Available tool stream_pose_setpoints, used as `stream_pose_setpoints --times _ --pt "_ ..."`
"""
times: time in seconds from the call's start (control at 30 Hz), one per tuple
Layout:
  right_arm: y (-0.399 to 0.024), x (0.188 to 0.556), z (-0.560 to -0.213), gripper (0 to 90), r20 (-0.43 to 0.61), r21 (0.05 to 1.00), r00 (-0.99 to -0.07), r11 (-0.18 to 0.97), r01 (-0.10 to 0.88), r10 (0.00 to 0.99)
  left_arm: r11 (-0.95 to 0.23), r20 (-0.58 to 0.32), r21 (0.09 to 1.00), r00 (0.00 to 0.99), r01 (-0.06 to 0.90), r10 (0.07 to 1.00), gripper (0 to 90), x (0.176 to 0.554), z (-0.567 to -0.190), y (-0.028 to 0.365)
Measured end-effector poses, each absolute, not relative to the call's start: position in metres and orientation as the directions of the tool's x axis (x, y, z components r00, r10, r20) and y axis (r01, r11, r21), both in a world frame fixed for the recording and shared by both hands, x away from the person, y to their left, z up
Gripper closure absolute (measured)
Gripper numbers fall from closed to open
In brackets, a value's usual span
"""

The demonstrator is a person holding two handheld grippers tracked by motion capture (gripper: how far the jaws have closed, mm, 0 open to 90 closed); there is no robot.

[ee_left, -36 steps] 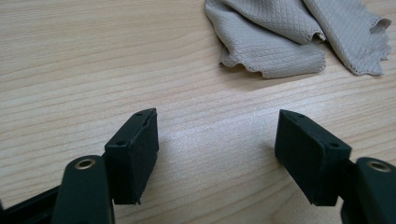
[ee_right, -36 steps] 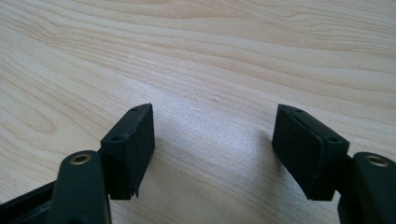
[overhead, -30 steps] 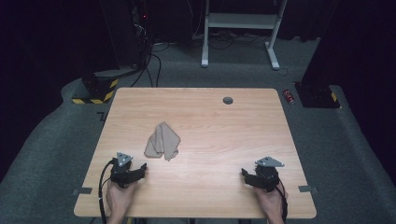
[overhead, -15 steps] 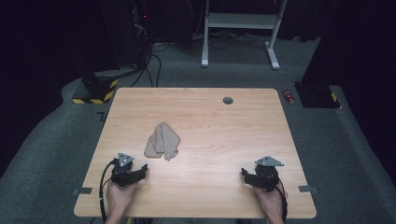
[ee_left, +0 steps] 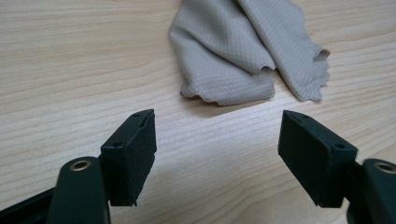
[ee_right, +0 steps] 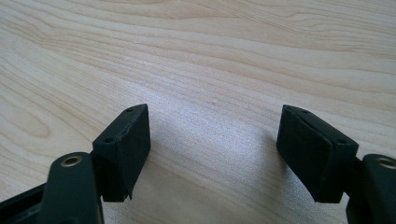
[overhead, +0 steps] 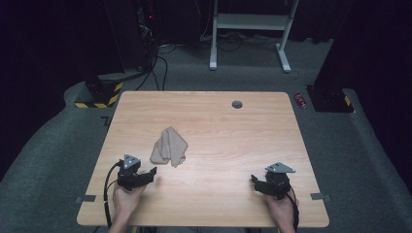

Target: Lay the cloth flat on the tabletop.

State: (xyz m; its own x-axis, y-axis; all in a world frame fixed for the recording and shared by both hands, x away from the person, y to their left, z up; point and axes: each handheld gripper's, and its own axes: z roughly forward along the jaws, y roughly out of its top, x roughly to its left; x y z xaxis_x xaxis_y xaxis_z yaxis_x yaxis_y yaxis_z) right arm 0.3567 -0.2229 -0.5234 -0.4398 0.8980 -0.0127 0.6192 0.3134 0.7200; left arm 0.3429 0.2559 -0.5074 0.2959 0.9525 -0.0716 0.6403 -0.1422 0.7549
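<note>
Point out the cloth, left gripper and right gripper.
cloth [overhead: 168, 146]: high view, middle of the folds.
left gripper [overhead: 151, 172]: high view, between its fingers.
right gripper [overhead: 254, 180]: high view, between its fingers.

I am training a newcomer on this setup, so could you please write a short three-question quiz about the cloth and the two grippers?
1. True or false: the left gripper is shut on the cloth.
2. Which gripper is nearer the cloth? A) left B) right C) both equally near
3. Fill in: in the right gripper view, between the open jaws of the right gripper lies bare ____.

Key
1. False: in the left gripper view its jaws stand wide apart, and the cloth lies beyond them, untouched.
2. A: the right gripper rests far across the table.
3. Table.
</note>
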Motion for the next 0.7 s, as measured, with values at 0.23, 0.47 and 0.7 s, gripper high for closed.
stream_pose_setpoints --times 0.23,0.47,0.7 --pt "-0.223 0.357 -0.523 25.8 -0.014 0.720 -0.441 0.315 0.618 0.898 -0.142 -0.084 0.754 0.308 0.641 0.948 27.2 0.348 -0.503 0.252" --pt "-0.223 0.357 -0.523 25.8 -0.014 0.720 -0.441 0.315 0.618 0.897 -0.137 -0.097 0.757 0.317 0.639 0.943 26.4 0.353 -0.500 0.247" --pt "-0.223 0.357 -0.523 25.8 -0.014 0.720 -0.441 0.315 0.618 0.898 -0.147 -0.090 0.757 0.325 0.636 0.942 26.3 0.361 -0.495 0.243"
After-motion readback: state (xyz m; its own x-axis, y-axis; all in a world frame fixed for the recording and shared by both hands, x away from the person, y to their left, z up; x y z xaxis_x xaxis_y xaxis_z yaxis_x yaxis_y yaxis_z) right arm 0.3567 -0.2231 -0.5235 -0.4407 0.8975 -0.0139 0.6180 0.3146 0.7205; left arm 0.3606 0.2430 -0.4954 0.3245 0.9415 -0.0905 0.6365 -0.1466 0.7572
